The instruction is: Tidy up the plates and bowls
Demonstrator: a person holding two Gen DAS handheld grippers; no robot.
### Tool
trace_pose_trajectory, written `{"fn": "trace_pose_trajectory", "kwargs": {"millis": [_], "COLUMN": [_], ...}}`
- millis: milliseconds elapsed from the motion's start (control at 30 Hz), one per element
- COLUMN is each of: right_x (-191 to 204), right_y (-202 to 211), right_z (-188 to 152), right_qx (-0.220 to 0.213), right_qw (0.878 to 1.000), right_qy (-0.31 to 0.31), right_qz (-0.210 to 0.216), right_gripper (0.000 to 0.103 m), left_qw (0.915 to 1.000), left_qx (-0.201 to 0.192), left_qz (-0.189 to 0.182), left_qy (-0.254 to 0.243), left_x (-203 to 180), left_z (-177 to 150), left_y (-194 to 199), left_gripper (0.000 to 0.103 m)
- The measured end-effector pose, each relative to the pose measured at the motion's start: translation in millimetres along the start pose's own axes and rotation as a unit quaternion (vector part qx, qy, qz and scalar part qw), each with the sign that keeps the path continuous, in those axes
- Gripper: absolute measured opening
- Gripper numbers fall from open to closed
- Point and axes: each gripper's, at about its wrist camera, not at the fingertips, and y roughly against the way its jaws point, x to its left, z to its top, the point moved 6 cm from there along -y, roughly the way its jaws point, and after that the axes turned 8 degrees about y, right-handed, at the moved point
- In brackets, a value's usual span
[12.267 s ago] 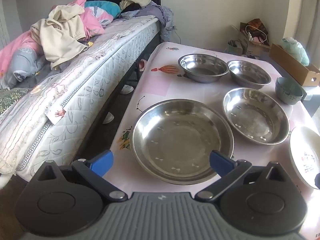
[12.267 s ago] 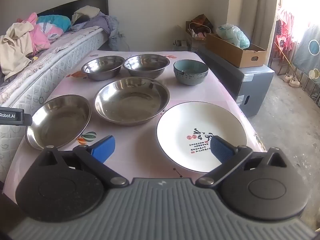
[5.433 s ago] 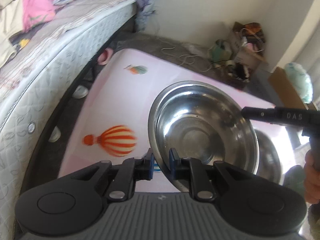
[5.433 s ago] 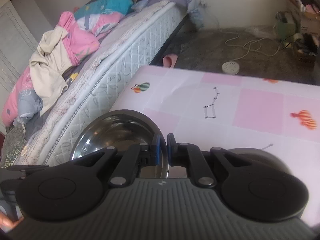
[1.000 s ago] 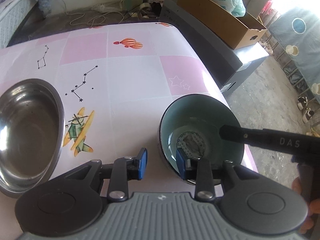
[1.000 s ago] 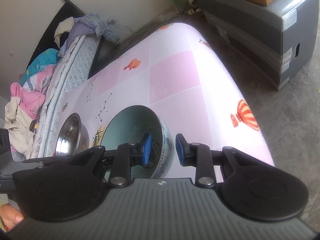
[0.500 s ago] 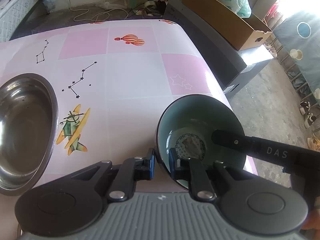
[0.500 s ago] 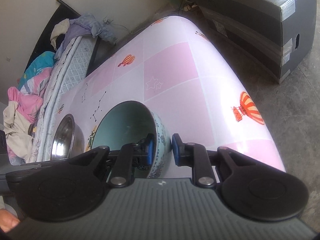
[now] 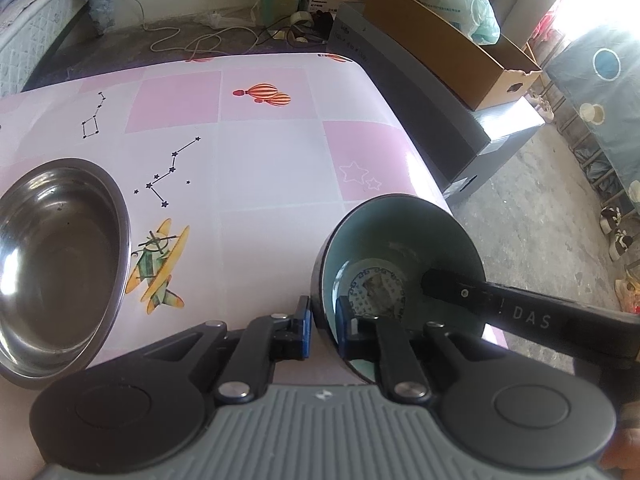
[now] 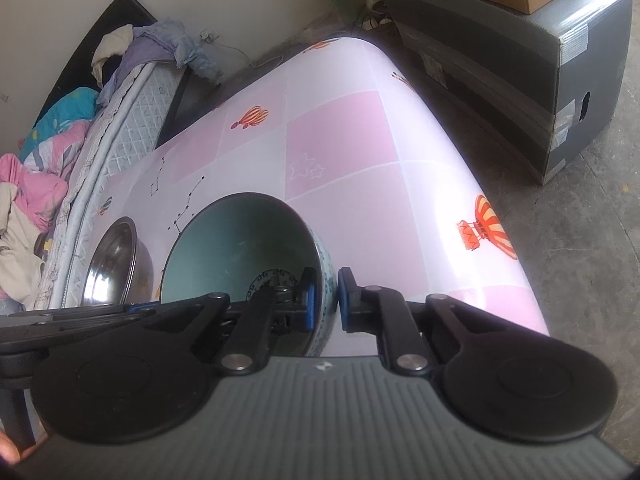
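Observation:
A teal ceramic bowl with a patterned bottom stands near the right edge of the pink table. My left gripper is shut on its near-left rim, one pad outside and one inside. In the right wrist view the same bowl has its right rim between the pads of my right gripper, whose jaws are closing tight on it. One finger of the right gripper reaches into the bowl from the right. A steel bowl sits to the left, apart from both grippers.
The table's right edge runs just beside the teal bowl, with bare floor beyond it. A grey crate bearing a cardboard box stands past the far corner. A bed with heaped clothes lies along the left side.
Both grippers have closed from slightly apart onto the teal bowl's rim, left on the near-left side and right on the right side. The bowl has stayed in place.

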Motion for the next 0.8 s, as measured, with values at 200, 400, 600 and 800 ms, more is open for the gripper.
{"fn": "trace_pose_trajectory", "kwargs": {"millis": [200,400,600,800], "right_x": [7.2,28.0,67.4,121.7], "right_y": [7.6,16.2,20.0,8.8], "right_z": [4.3,12.5,25.1,34.7], "right_qx": [-0.004,-0.007,-0.007,0.001], "right_qw": [1.000,1.000,0.999,0.996], "right_qy": [0.012,0.028,0.049,0.076], "right_qz": [-0.004,0.001,0.017,0.045], "right_gripper": [0.011,0.011,0.011,0.010], "left_qw": [0.9999,0.9993,0.9973,0.9931], "left_qx": [-0.009,-0.028,-0.059,-0.086], "left_qz": [-0.005,-0.008,0.001,0.025], "left_qy": [0.006,0.022,0.043,0.076], "left_x": [5.3,21.8,54.7,104.0], "left_z": [0.4,8.2,18.1,24.6], "left_y": [13.3,39.5,72.6,98.6], "left_gripper": [0.013,0.013,0.013,0.013]}}
